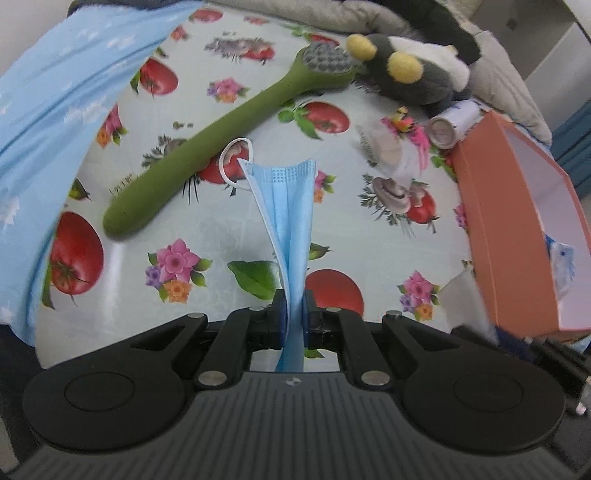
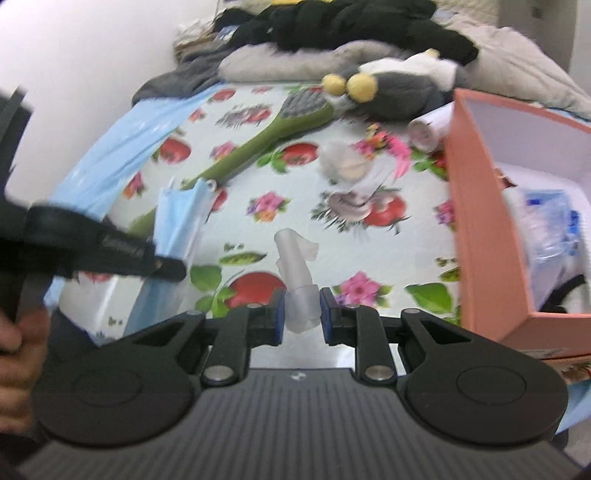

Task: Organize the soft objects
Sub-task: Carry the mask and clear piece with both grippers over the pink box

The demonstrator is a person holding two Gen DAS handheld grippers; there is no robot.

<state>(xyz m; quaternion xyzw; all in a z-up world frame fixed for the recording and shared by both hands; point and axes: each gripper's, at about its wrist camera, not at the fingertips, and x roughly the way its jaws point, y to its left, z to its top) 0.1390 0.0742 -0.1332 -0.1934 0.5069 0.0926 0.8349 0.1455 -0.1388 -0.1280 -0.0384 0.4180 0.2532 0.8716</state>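
My left gripper (image 1: pixel 294 310) is shut on a blue face mask (image 1: pixel 286 206), which hangs folded above the flowered tablecloth (image 1: pixel 207 229); its white ear loop (image 1: pixel 231 162) trails to the left. In the right wrist view the left gripper (image 2: pixel 173 267) holds the mask (image 2: pixel 177 221) at the left. My right gripper (image 2: pixel 302 308) is shut on a crumpled translucent white plastic wrapper (image 2: pixel 295 258), with a small gap between the pads. An orange box (image 2: pixel 491 221) stands at the right with a blue-white packet (image 2: pixel 550 225) inside.
A green long-handled brush (image 1: pixel 221 147) lies across the table. A grey plush toy with yellow feet (image 1: pixel 410 74) sits at the back, beside a roll (image 1: pixel 447 125) and pink-trimmed clutter (image 1: pixel 395 147). Light blue cloth (image 1: pixel 48 122) drapes the left; clothes (image 2: pixel 351 33) pile behind.
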